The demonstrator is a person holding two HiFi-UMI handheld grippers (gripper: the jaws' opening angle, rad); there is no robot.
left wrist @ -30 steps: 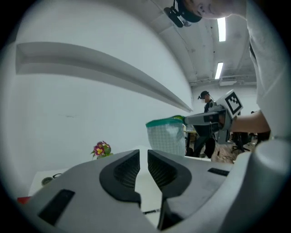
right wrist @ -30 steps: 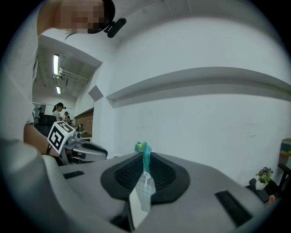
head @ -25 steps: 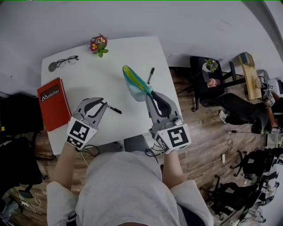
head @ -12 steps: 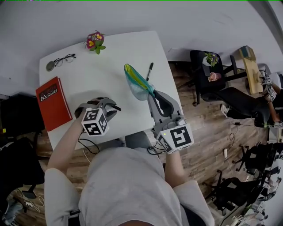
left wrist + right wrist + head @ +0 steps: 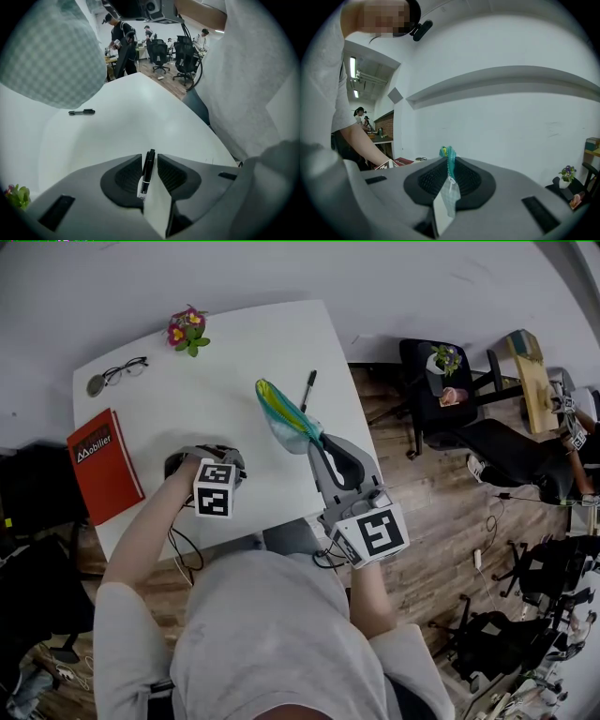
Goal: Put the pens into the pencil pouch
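- The left gripper (image 5: 149, 157) was clenched on a black pen (image 5: 147, 172), pinched between the two dark pads with its end pointing out over the white table (image 5: 140, 122).
- In the head view, that gripper sat over the table's near part, its marker cube facing up.
- The right gripper (image 5: 450, 161) was clamped on one end of the pencil pouch (image 5: 283, 416). The teal and yellow pouch stretched out from the jaws over the table's right part.
- Whether the pouch touched the tabletop could not be told.
- A second black pen (image 5: 307, 390) lay on the table just beyond the pouch, apart from both grippers.
- A red book (image 5: 101, 465) lay at the left edge, with glasses (image 5: 122, 371) and a small flowering plant (image 5: 186, 331) along the far side.
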